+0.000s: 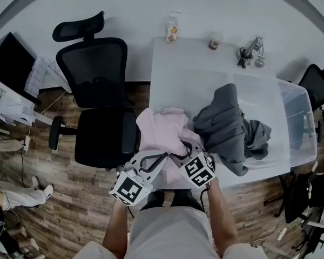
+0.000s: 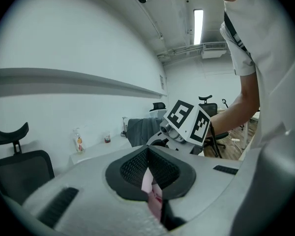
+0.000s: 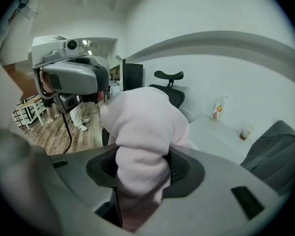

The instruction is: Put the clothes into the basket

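Office, white table (image 1: 173,63). Near edge: pink garment (image 1: 161,129), beside grey garment (image 1: 227,120). Left tool (image 2: 150,176) pinches thin pink edge; right tool (image 3: 140,166) clamps thick fold. Soft, light, floppy: will likely drape, trail. Basket (image 1: 302,120) at table's right.

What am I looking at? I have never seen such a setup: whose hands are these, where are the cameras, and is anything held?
No robot: a person holds a claw tool in each hand. The head view comes from a camera on the person's head, looking down; the other two cameras ride on the tools and look along their jaws. The marker cubes belong to the tools. On the table are a pink garment and a grey garment, with a bottle, a cup and keys at its far edge. A clear tub stands at the table's right end. The left claw is shut on a thin fold of the pink garment; the right claw grips a thick bunch of it.
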{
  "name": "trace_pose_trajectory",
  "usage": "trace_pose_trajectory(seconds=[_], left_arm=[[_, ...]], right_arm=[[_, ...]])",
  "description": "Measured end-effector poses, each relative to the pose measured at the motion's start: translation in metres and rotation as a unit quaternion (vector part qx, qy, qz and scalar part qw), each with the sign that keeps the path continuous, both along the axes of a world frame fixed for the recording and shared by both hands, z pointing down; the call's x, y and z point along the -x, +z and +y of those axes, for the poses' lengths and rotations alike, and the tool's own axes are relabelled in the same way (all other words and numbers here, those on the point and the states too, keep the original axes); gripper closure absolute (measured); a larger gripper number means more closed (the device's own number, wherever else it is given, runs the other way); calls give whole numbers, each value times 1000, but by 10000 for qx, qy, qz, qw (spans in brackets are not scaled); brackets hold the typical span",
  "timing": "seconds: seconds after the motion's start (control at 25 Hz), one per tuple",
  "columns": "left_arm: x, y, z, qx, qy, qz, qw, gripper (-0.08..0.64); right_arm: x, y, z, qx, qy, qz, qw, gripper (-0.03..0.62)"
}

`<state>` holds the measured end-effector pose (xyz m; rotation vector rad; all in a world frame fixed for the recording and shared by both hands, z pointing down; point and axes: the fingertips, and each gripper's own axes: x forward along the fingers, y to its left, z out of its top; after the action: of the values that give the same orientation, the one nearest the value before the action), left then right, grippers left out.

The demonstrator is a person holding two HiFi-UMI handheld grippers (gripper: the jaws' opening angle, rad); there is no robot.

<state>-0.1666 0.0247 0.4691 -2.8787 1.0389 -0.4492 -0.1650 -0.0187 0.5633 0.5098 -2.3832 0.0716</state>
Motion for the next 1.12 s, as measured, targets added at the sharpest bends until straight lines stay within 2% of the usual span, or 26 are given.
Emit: trace_pose_trajectory(seconds=[0.28, 0.44, 0.76, 0.88, 1.12], left_arm=[[-7, -41, -3, -136, 66, -90, 9998, 560], [-13, -60, -5, -281, 171, -128, 9994, 560], [-28, -93, -11, -675, 396, -58, 9969, 560], [-31, -102, -11, -694, 420, -95, 9967, 560], [-43, -135, -21, -1074, 531, -179, 9926, 560]], right_arm=[[-11, -56, -11, -373, 350, -225, 9984, 390], [-19, -88, -18, -557, 584, -529, 9953, 396], [-32, -133, -28, -1165, 724, -519, 9892, 402], [-39, -153, -32, -1373, 829, -570, 9854, 403], [-56, -195, -47, -1814, 1006, -626, 9763, 403]])
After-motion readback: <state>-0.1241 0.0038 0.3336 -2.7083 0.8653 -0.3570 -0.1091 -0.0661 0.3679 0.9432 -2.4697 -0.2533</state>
